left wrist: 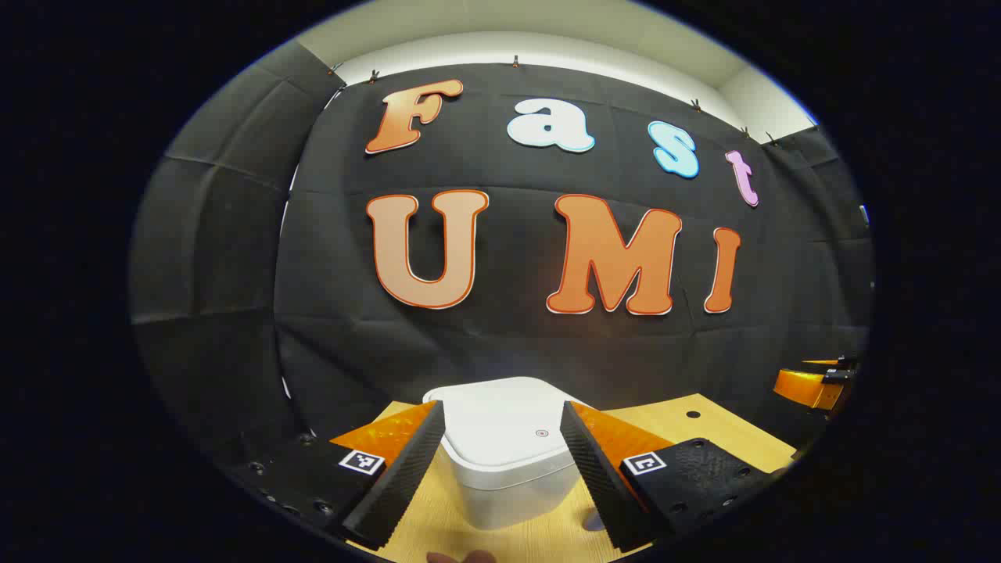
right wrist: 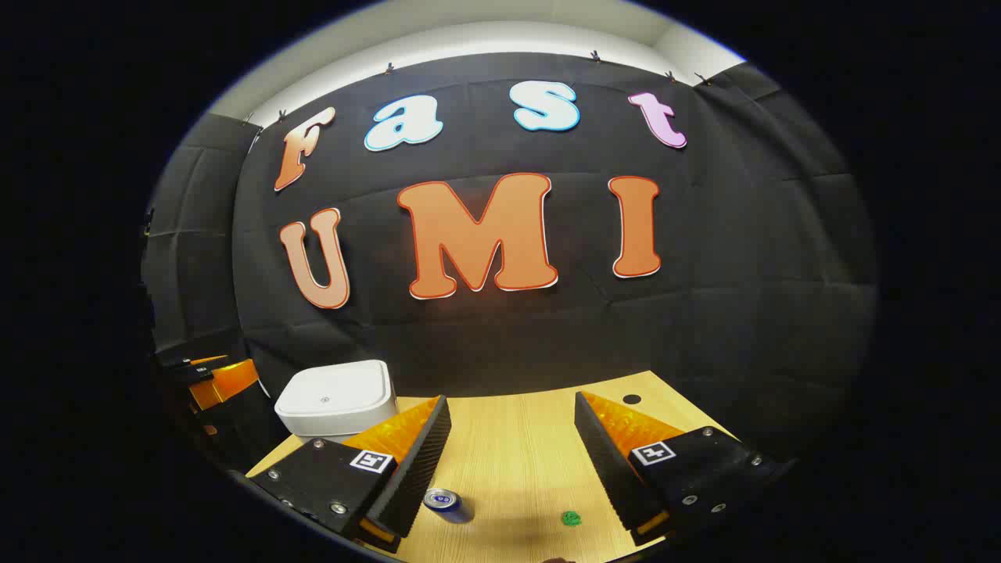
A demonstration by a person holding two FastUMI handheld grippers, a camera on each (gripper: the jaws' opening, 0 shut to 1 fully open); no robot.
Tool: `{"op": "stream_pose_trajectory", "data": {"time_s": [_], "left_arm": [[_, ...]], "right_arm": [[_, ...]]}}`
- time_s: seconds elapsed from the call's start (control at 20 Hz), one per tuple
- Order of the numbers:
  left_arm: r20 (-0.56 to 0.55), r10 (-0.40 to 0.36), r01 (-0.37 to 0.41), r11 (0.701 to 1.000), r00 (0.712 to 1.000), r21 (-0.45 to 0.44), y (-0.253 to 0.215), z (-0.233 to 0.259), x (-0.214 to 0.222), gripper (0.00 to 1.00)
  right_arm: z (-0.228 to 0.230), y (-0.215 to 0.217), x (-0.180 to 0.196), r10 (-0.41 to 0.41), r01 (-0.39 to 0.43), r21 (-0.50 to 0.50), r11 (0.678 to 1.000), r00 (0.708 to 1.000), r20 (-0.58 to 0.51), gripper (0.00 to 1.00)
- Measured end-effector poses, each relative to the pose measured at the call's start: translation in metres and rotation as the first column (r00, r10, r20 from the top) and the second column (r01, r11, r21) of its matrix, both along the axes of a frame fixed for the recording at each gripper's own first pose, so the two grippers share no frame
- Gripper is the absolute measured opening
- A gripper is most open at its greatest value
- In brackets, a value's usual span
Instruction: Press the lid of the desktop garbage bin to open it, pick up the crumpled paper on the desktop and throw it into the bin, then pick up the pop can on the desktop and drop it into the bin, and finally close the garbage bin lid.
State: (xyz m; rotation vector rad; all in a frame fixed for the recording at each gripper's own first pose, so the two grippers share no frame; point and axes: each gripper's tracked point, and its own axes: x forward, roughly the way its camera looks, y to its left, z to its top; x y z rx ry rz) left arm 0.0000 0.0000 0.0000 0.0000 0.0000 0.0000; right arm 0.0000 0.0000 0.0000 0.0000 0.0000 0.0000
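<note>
Left gripper (left wrist: 504, 477) seemingly above closed bin (left wrist: 504, 434).

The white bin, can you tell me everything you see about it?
The bin is a white box with rounded corners that looks like smooth plastic. Its flat lid is down, so the bin is closed, and the lid has a tiny round mark near one edge. It stands upright on the light wooden table, close to the black cloth wall. The left hand-held gripper is open in front of it, and nothing touches the bin.
</note>
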Motion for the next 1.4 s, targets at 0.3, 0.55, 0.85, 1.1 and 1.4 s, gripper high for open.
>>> {"op": "stream_pose_trajectory", "data": {"time_s": [0.3, 0.55, 0.85, 1.1, 1.4], "left_arm": [[0.035, 0.021, -0.022, 0.999, 0.999, 0.023, 0.016, 0.011, -0.009, 0.94], [0.046, 0.006, -0.008, 0.999, 0.999, 0.031, 0.017, 0.015, -0.011, 0.94], [0.042, 0.04, -0.04, 0.999, 0.998, 0.003, 0.029, 0.017, -0.009, 0.94], [0.051, 0.097, -0.097, 0.995, 0.994, -0.001, 0.038, 0.023, -0.011, 0.94], [0.007, 0.088, -0.088, 0.996, 0.996, -0.021, 0.031, 0.01, -0.002, 0.94]], "right_arm": [[0.002, 0.011, -0.008, 0.009, -0.009, -0.032, 0.999, 1.0, 0.009, 0.95], [0.008, 0.007, -0.014, -0.02, 0.02, -0.002, 1.0, 0.999, 0.03, 0.95], [0.015, 0.011, -0.007, -0.005, 0.007, -0.027, 1.0, 0.999, 0.042, 0.95], [0.02, 0.019, 0.012, 0.046, -0.044, -0.04, 0.998, 0.998, 0.034, 0.95], [0.015, 0.006, 0.016, 0.036, -0.035, -0.029, 0.999, 0.999, 0.024, 0.95]]}}
